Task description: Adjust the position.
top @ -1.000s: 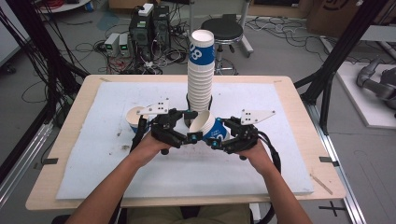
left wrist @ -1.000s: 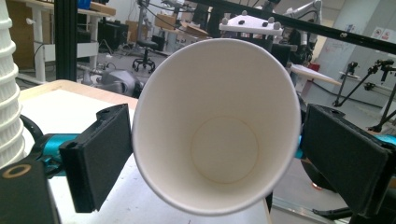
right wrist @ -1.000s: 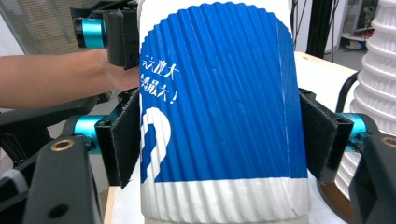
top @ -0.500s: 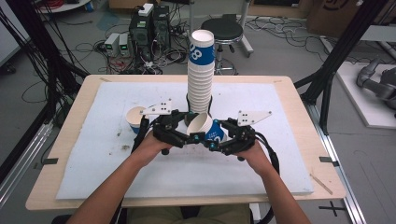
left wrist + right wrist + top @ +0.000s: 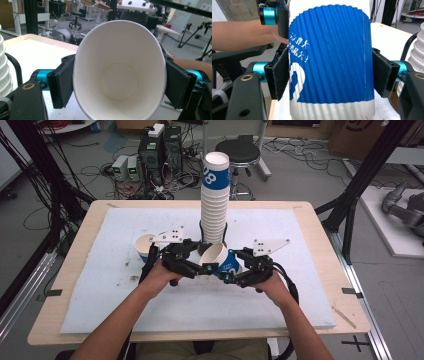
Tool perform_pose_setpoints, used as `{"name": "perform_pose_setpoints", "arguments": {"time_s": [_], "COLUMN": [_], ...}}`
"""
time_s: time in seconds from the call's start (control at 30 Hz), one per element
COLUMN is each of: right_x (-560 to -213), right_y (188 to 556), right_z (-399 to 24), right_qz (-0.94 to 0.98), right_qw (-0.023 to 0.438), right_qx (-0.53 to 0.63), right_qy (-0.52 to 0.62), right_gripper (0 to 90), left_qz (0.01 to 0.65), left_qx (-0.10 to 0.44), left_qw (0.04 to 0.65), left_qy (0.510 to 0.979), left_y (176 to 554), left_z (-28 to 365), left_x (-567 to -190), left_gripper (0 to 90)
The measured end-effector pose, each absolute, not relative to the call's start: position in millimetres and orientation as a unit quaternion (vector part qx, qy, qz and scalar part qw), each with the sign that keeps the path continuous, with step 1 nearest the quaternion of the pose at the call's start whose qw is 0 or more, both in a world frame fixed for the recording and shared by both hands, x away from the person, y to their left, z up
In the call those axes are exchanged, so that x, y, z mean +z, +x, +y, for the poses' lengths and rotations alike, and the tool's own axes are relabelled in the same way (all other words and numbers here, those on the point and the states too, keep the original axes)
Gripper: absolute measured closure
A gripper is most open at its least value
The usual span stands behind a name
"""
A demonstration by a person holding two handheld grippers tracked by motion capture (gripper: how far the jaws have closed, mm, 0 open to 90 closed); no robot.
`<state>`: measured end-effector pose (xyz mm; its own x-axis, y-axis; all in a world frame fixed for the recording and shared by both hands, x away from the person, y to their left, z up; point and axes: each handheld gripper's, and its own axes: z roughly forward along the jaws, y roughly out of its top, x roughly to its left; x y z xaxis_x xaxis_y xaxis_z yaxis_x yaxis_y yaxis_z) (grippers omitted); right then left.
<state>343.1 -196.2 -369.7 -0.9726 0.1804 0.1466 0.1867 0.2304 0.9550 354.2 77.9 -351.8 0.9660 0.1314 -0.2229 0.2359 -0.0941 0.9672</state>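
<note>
Both grippers' fingers apparently closed on one tilted paper cup [image 5: 220, 261], left gripper [image 5: 197, 265], right gripper [image 5: 234, 270].

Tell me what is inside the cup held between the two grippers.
The left gripper view looks into the cup: bare white walls and a round bottom, nothing in it. Its lowest rim is cut off by the frame.

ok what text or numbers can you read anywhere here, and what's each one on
"08": white digits on the blue band of the top cup of the tall cup stack, high view; the first digit is partly cut off.
White East Asian script ending in "!" on the blue ribbed cup held in the right tool: too blurred to read.
Nothing else legible.
</note>
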Motion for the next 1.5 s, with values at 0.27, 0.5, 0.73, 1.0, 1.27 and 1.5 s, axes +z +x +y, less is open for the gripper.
{"name": "perform_pose_setpoints", "arguments": {"time_s": [0.27, 0.5, 0.73, 1.0, 1.27, 1.5], "right_x": [-365.1, -358.8, -348.4, -340.9, -343.5, -345.9], "right_y": [338.8, 337.7, 339.0, 346.0, 347.4, 348.1], "right_z": [-197.5, -205.8, -206.5, -197.6, -183.6, -177.8], "right_qz": [-0.801, -0.817, -0.843, -0.859, -0.865, -0.864], "right_qw": [-0.013, -0.012, -0.022, -0.026, -0.019, -0.008], "right_qx": [-0.582, -0.56, -0.525, -0.5, -0.493, -0.496], "right_qy": [-0.141, -0.133, -0.113, -0.106, -0.089, -0.089], "right_gripper": [17.9, 17.9, 17.9, 17.9, 17.9, 18.0], "left_qz": [0.125, 0.116, 0.115, 0.108, 0.096, 0.084], "left_qx": [-0.033, -0.016, -0.008, -0.006, -0.01, -0.016], "left_qw": [0.644, 0.603, 0.567, 0.538, 0.522, 0.518], "left_qy": [0.754, 0.789, 0.816, 0.836, 0.848, 0.851], "left_y": [355.2, 355.0, 356.9, 358.5, 358.4, 355.8], "left_z": [81.3, 83.5, 83.0, 76.9, 68.8, 63.8], "left_x": [-346.2, -336.1, -327.1, -318.1, -314.0, -314.2], "left_gripper": [21.2, 21.1, 20.9, 20.8, 20.6, 20.3]}}
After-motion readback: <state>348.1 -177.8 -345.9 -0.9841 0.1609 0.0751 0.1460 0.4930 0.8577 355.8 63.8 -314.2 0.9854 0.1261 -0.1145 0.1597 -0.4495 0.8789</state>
